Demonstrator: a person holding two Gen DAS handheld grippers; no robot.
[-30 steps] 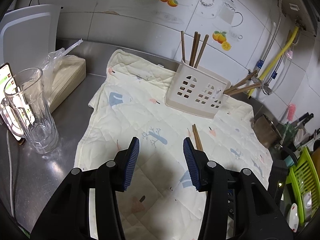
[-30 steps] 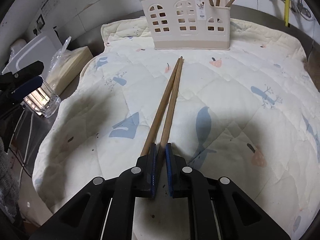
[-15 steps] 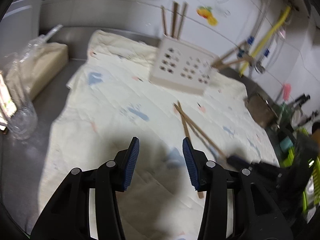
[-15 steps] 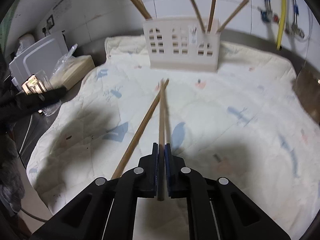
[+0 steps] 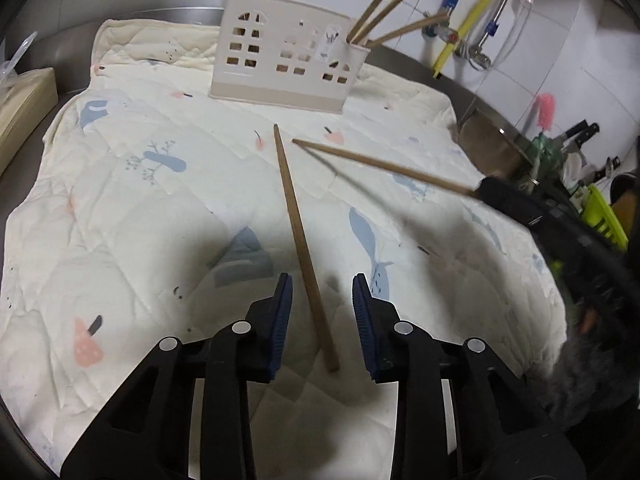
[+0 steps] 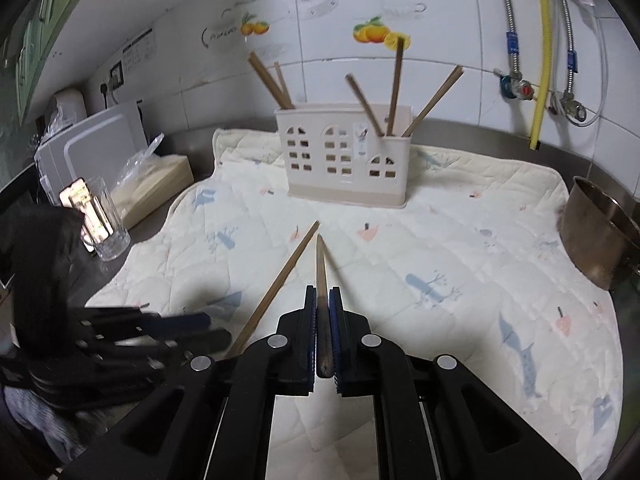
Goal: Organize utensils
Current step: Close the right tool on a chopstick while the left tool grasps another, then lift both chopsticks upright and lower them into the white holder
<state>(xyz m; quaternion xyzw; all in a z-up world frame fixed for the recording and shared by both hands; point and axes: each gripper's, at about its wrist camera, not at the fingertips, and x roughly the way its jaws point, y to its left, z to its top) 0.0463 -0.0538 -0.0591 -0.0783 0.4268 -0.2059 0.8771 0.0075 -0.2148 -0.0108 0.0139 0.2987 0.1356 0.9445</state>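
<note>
While the right gripper [image 6: 323, 304] stays clamped tight on one brown wooden chopstick [image 6: 320, 276] raised off the cream quilted mat [image 6: 460, 240], the left gripper [image 5: 322, 304] straddles a second brown wooden chopstick [image 5: 300, 232] lying flat on the mat's near half. Its jaws have just been closing, yet the blue pads [image 5: 282, 312] remain clear of the stick on both sides. The held chopstick's tip points toward the cream plastic utensil holder with window cut-outs [image 6: 344, 160], which stands near the mat's far edge with more chopsticks upright in it. A clear glass mug [image 6: 106, 220] stands on the steel worktop [image 6: 148, 228] beyond the mat's left edge.
</note>
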